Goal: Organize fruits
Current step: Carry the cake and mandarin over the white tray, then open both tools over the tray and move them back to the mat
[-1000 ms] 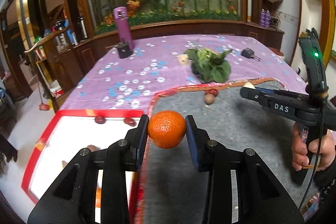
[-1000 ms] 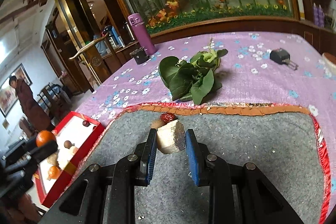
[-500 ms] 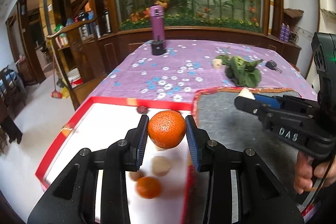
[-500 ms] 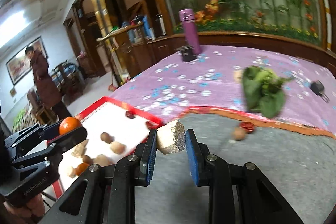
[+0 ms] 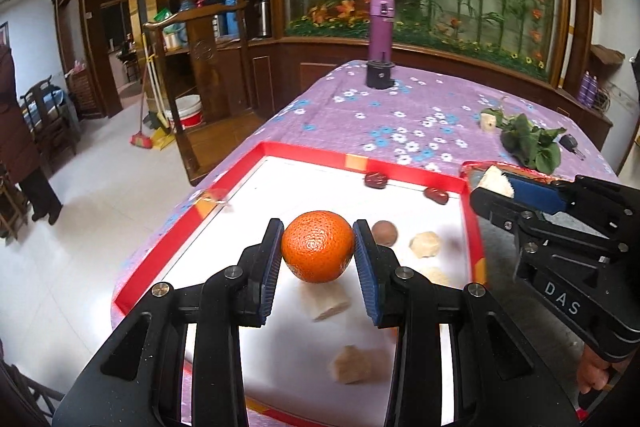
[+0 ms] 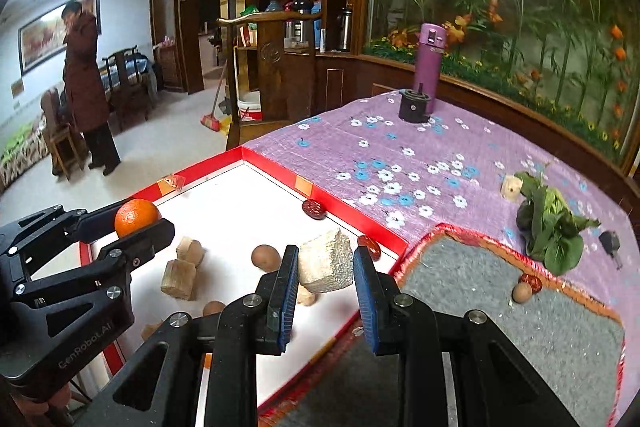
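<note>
Orange [image 5: 318, 247] sits clamped between the jaws of the left gripper [image 5: 318, 253], held above the white floor of the red-rimmed tray [image 5: 360, 157]. The right gripper [image 6: 326, 267] has its jaws closed on a pale, spongy chunk [image 6: 326, 261] over the tray's near edge. Brown fruits and red dates lie in the tray.

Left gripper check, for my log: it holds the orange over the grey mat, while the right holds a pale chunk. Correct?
Not quite: the left gripper holds the orange over the red-rimmed tray, per the left wrist view. The right gripper does hold the pale chunk.
</note>
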Demonstrator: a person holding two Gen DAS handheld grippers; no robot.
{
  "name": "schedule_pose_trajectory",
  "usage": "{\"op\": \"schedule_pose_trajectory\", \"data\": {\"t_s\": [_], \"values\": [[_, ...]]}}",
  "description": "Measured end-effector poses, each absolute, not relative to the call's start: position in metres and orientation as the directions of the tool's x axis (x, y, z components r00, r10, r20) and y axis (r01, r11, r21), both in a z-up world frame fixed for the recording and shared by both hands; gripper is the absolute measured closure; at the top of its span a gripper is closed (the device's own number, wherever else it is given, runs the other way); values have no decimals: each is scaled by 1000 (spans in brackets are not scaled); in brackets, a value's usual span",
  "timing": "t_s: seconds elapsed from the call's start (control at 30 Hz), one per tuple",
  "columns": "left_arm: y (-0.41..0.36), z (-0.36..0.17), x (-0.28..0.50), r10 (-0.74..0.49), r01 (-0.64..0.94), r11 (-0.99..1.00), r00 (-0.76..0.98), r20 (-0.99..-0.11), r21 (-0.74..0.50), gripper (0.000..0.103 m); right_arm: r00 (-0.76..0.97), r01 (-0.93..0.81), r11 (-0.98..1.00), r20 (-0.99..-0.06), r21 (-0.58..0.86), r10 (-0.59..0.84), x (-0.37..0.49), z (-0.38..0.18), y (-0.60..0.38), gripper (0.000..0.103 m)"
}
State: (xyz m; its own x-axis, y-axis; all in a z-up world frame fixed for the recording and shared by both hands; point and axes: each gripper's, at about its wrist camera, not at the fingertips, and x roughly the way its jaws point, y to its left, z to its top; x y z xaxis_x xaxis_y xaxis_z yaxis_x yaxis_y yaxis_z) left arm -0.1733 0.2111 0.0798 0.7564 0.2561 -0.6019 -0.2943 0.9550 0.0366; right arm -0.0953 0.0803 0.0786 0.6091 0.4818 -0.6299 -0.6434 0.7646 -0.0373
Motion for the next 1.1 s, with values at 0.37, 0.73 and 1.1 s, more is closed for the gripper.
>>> {"op": "schedule_pose_trajectory", "data": {"t_s": [0.37,0.73,1.1], "values": [[229,71,-176,260,-317,948,743,-617,18,68,628,-637,766,-635,-86,451,-95,77,96,77],[238,65,-175,267,-331,943,729,-630,17,68,609,-642,761,-666,-94,431,-94,66,110,77],[244,59,-171,293,-367,930,691,-661,28,68,528,-660,747,-755,-77,388,-83,43,124,77]]}}
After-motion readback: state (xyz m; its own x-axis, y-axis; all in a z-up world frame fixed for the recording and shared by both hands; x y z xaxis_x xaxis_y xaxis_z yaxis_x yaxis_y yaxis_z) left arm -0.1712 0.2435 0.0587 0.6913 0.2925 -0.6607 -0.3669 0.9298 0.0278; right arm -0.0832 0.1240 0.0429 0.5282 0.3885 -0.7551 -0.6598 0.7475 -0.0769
